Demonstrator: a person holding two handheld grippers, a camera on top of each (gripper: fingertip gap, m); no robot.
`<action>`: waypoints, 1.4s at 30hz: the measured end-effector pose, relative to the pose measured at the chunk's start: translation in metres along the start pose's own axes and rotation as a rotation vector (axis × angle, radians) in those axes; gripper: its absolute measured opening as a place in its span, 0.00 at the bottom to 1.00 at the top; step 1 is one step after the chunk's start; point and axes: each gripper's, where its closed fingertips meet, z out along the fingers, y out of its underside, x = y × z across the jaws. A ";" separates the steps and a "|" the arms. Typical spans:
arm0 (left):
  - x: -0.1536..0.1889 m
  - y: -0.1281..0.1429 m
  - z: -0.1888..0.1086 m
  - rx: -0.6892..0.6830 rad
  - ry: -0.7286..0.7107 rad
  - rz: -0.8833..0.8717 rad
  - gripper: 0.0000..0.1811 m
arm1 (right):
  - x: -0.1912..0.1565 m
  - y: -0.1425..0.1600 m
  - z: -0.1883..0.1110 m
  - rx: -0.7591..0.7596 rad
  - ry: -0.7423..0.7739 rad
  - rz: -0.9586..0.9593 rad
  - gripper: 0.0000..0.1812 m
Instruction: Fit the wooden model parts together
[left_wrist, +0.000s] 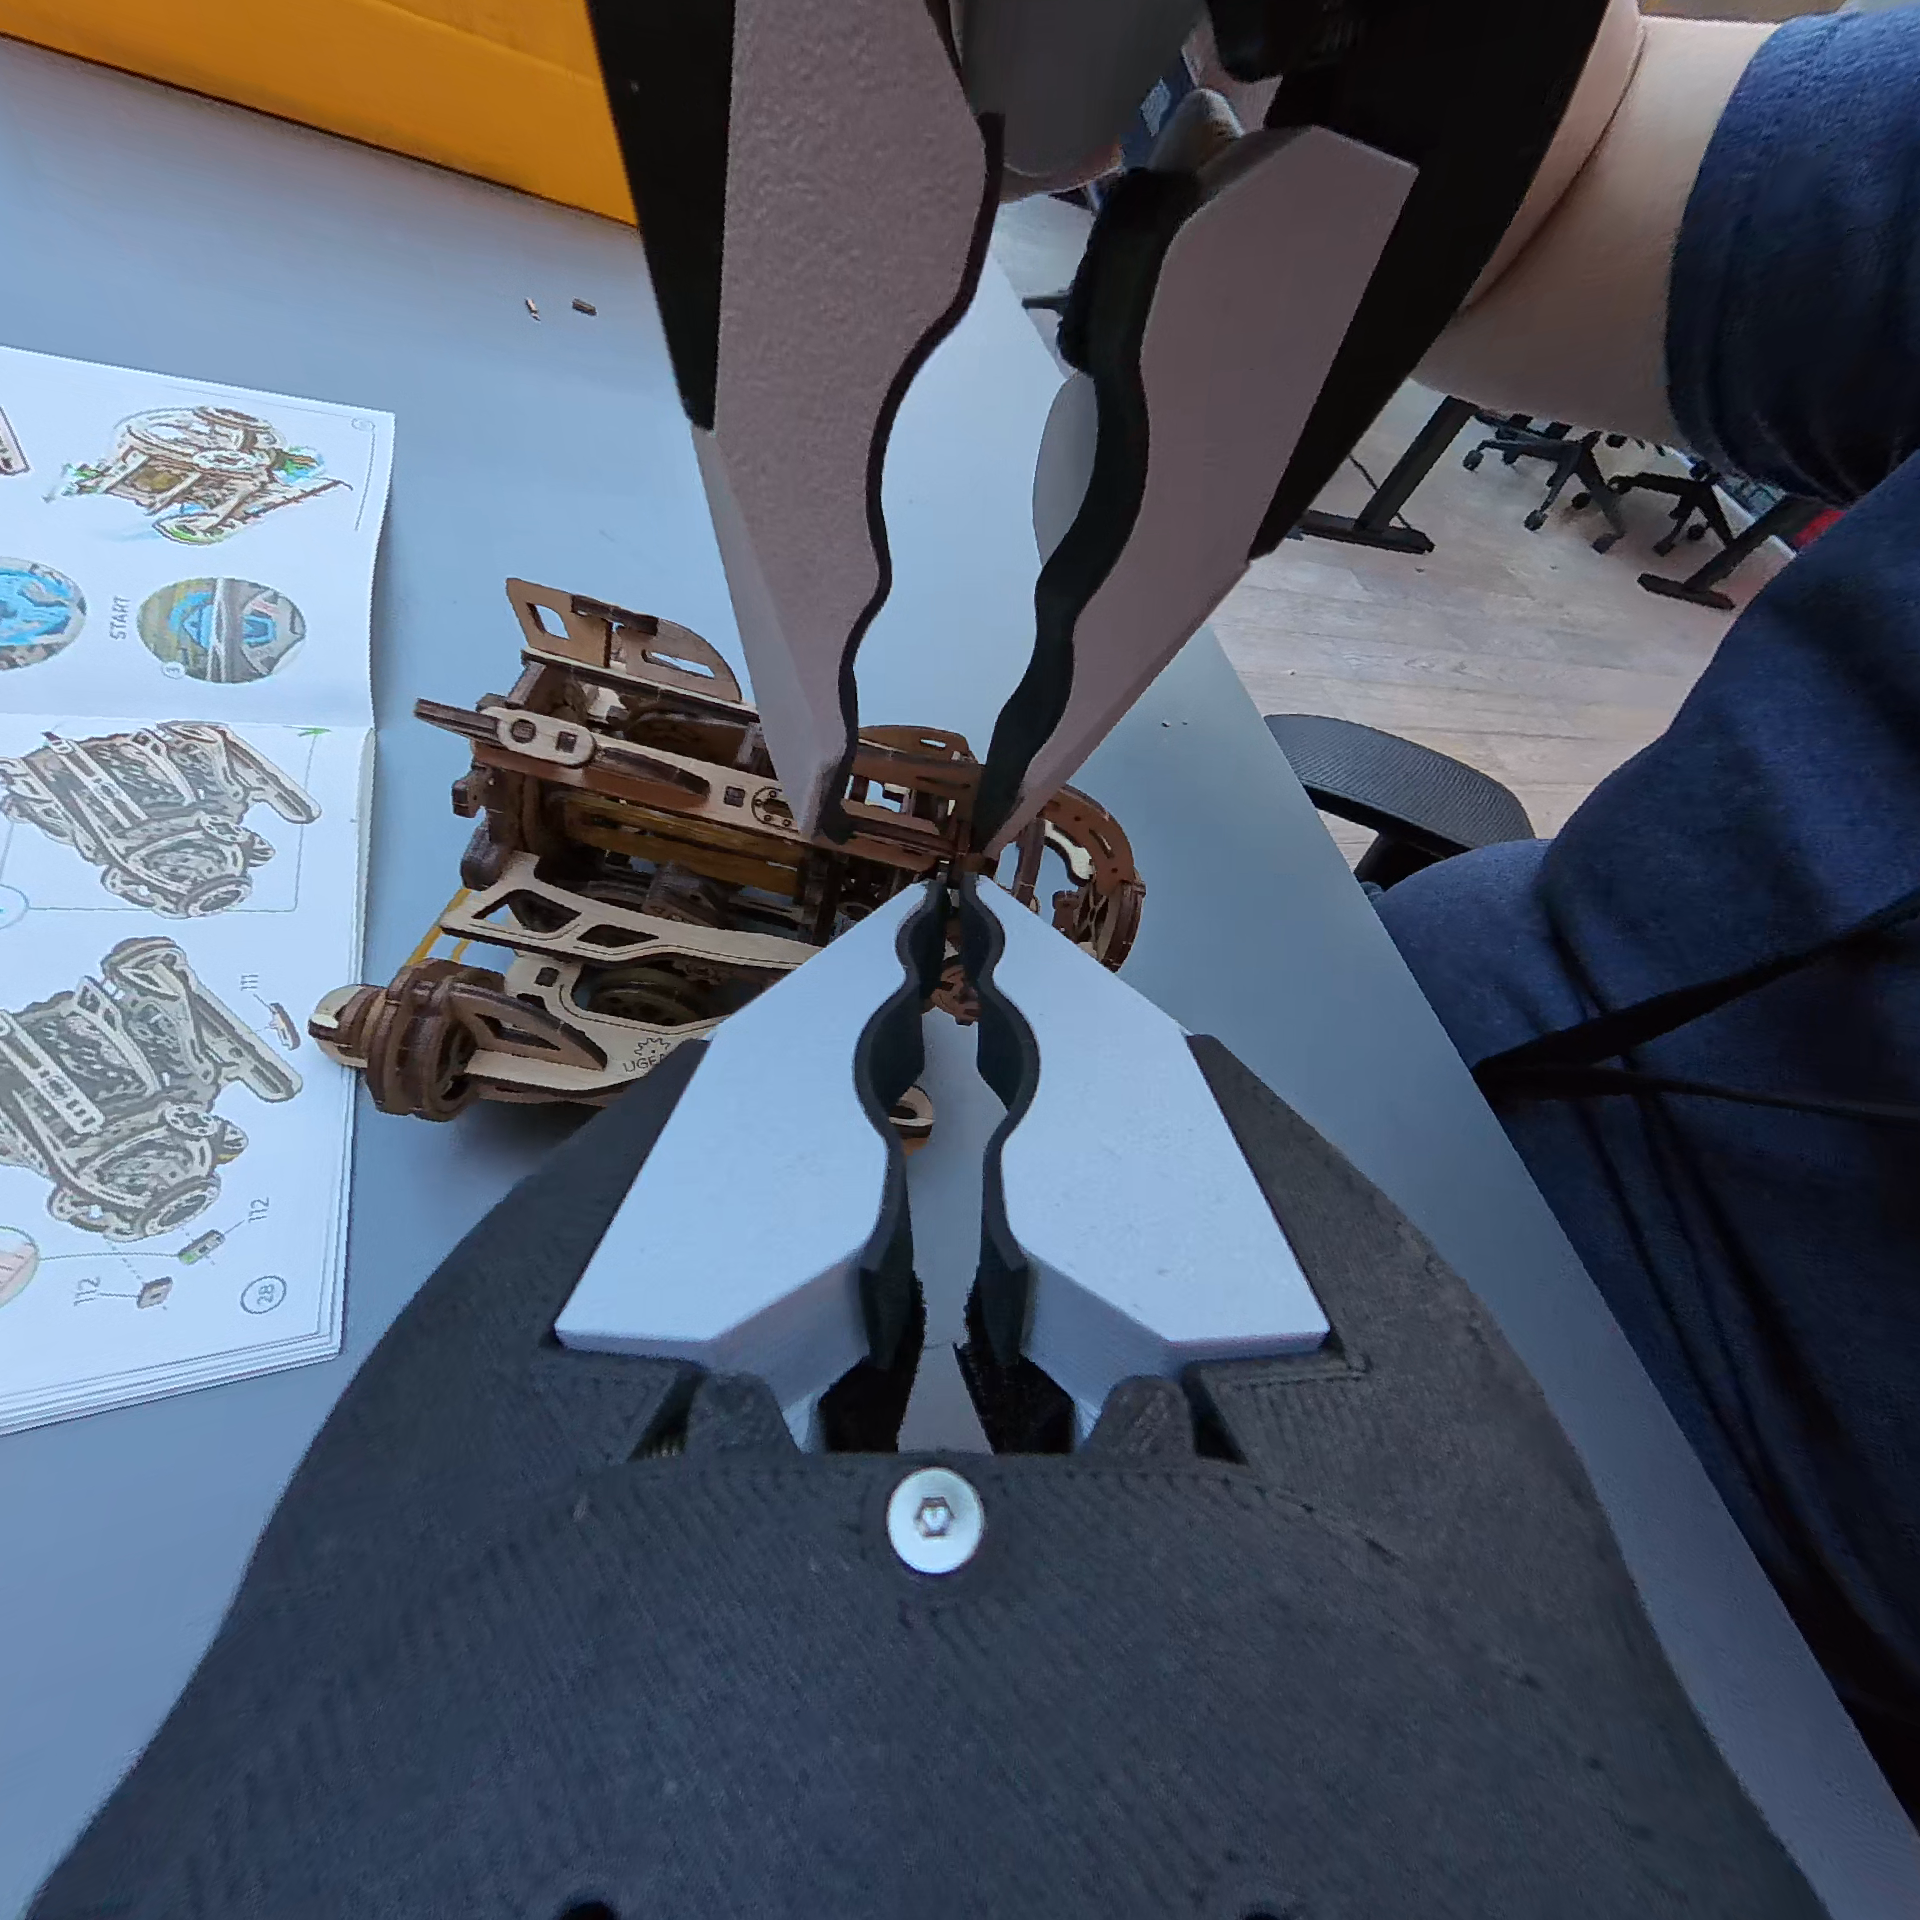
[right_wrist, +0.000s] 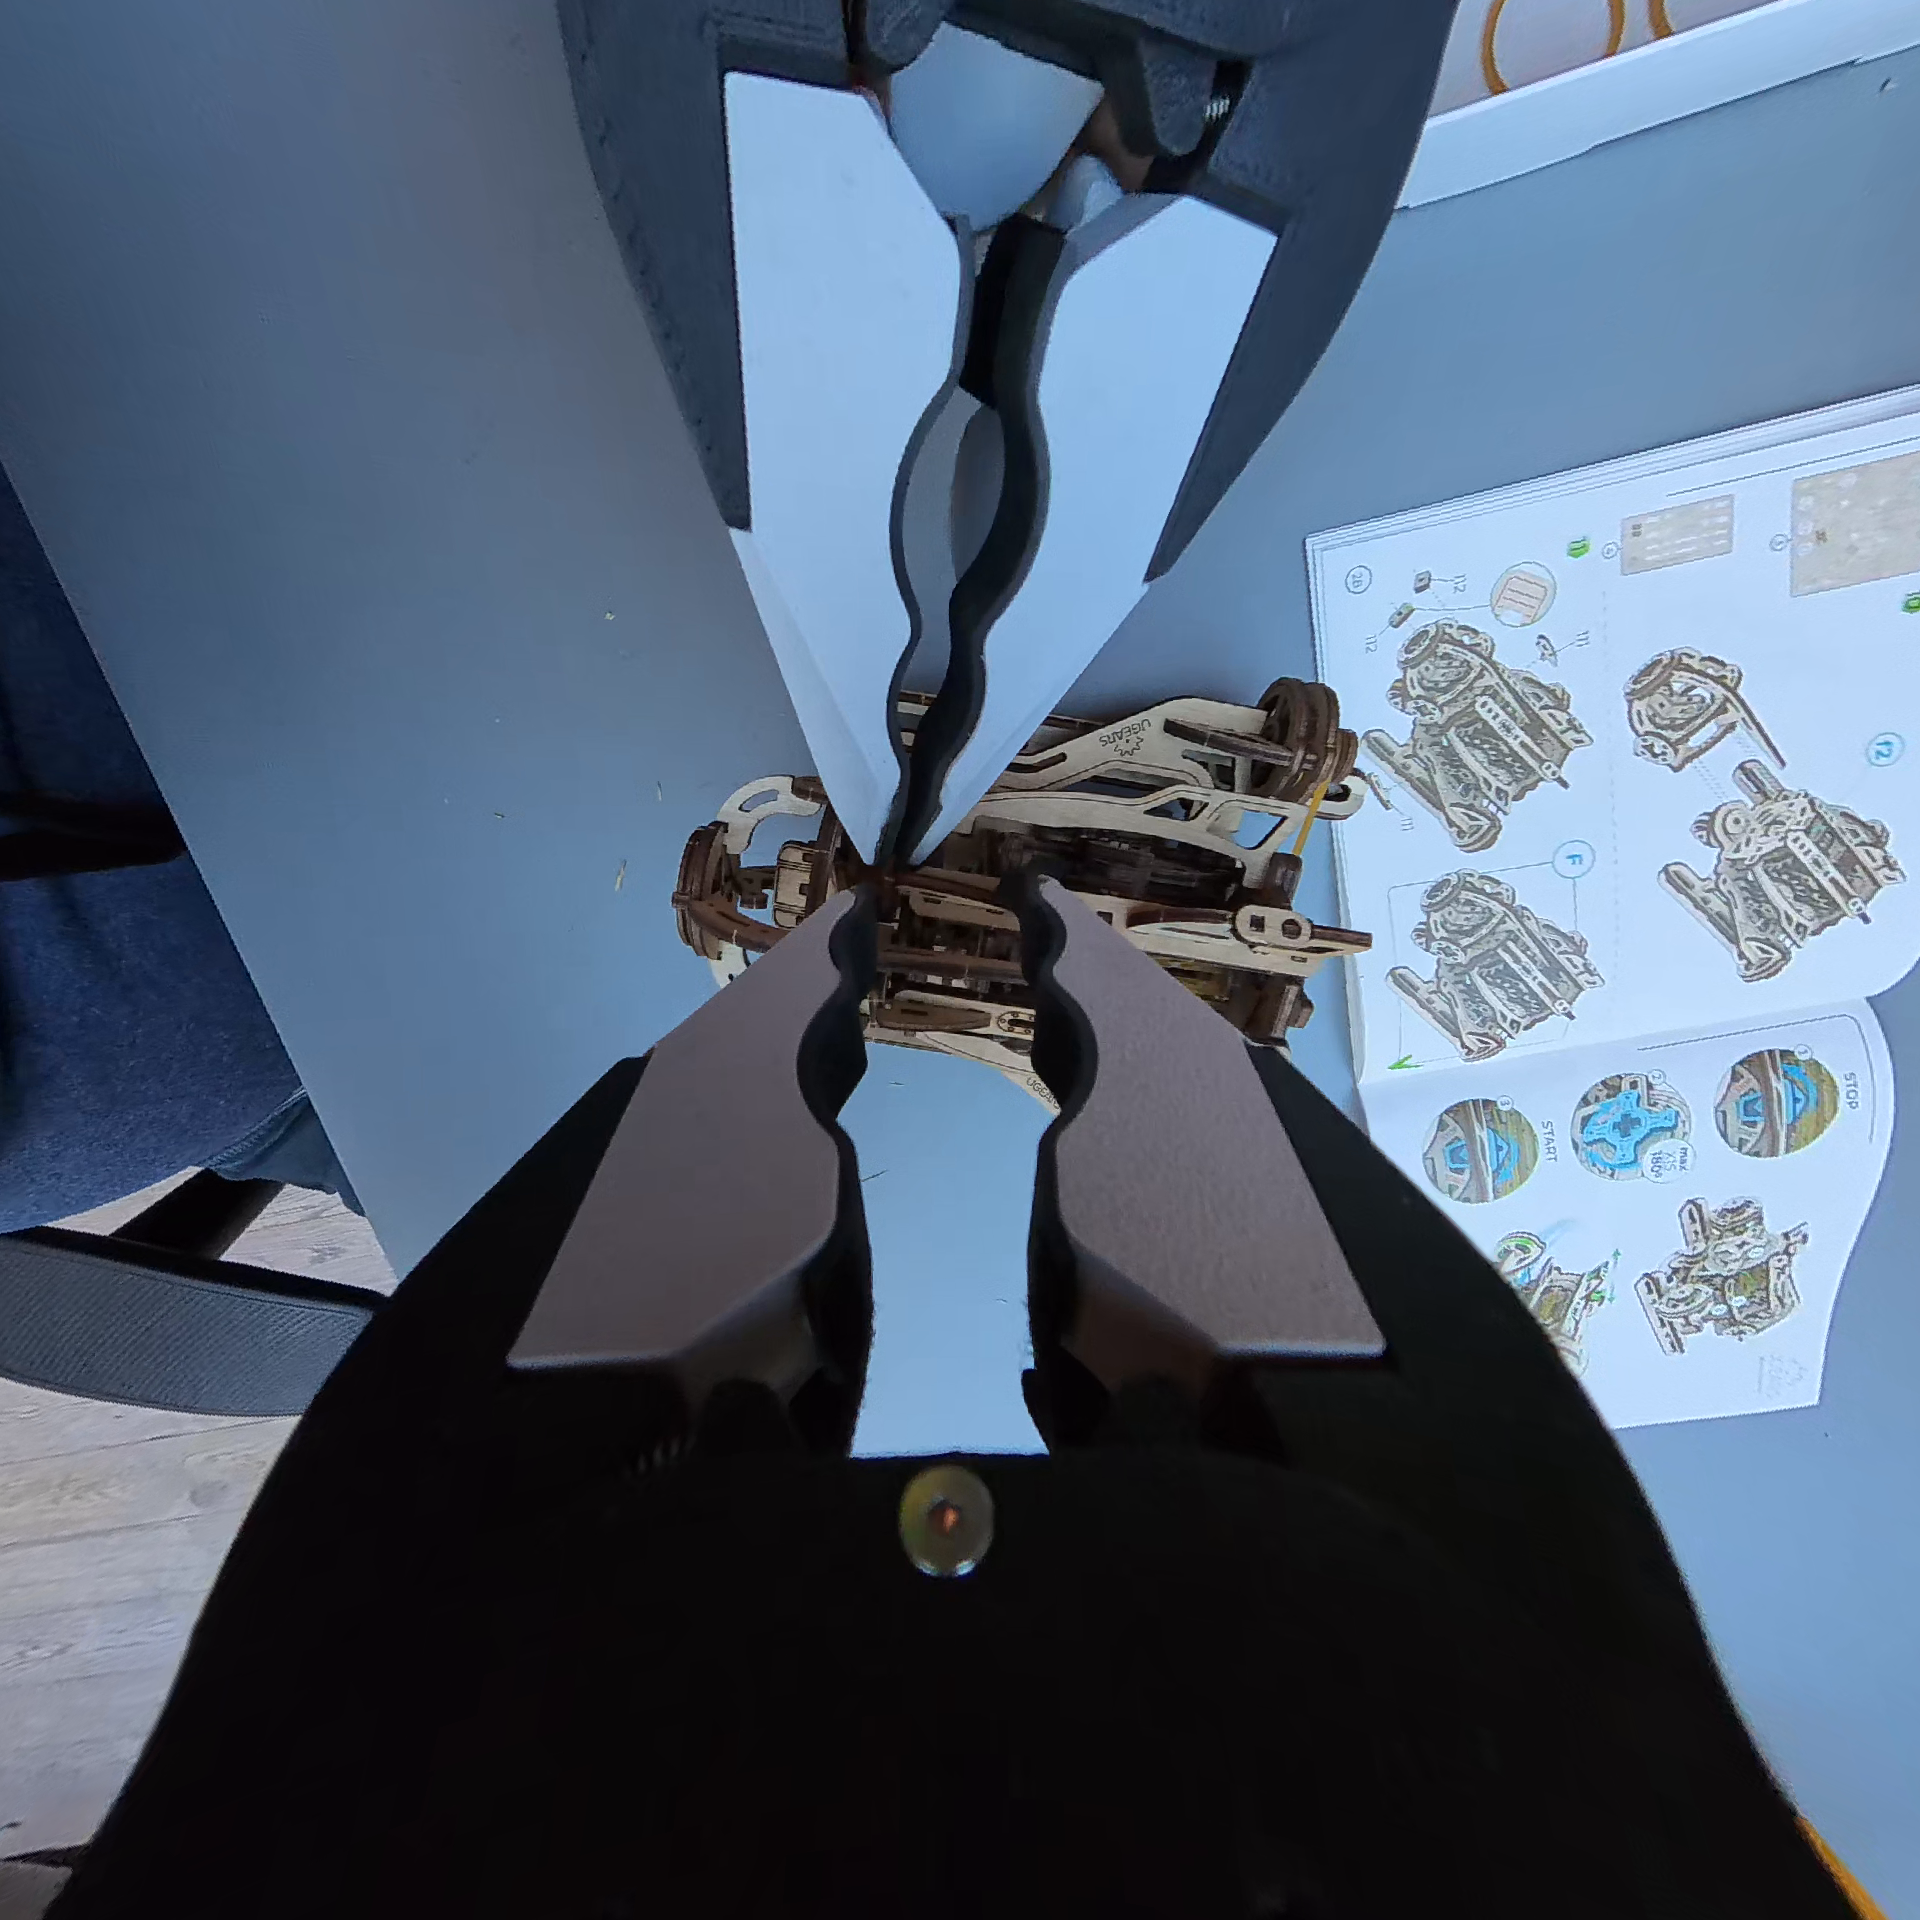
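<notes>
A brown and pale wooden model (left_wrist: 623, 831) lies on the grey table (left_wrist: 260, 260); it also shows in the right wrist view (right_wrist: 1143, 831). My left gripper (left_wrist: 951, 888) is shut, its tips pinching a thin wooden piece at the model's end nearest the table edge. I cannot tell if that piece is loose or fixed. In the right wrist view the left gripper (right_wrist: 899, 847) comes down from the top. My right gripper (right_wrist: 945, 899) is open, its fingers straddling the model's upper frame right beside the left tips. It enters the left wrist view (left_wrist: 909, 831) from above.
An open instruction booklet (left_wrist: 177, 831) lies beside the model, also in the right wrist view (right_wrist: 1610, 883). Two tiny wooden bits (left_wrist: 582, 307) lie farther back. A white tray with rubber bands (right_wrist: 1558, 125) sits at the table's far side. The table edge (left_wrist: 1299, 831) runs close by, with an office chair (left_wrist: 1392, 790) and a person's blue-clad leg (left_wrist: 1714, 1039) beyond. The grippers are tip to tip, or close to it.
</notes>
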 end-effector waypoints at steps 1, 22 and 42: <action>0.000 0.000 0.000 -0.003 0.003 -0.003 0.00 | 0.000 0.000 0.000 -0.002 0.001 -0.003 0.15; -0.002 -0.002 0.000 0.015 0.020 -0.032 0.00 | 0.002 0.000 0.000 0.004 0.009 0.010 0.15; -0.008 -0.007 -0.003 0.057 0.018 -0.102 0.00 | 0.009 0.000 -0.003 0.005 0.078 0.054 0.16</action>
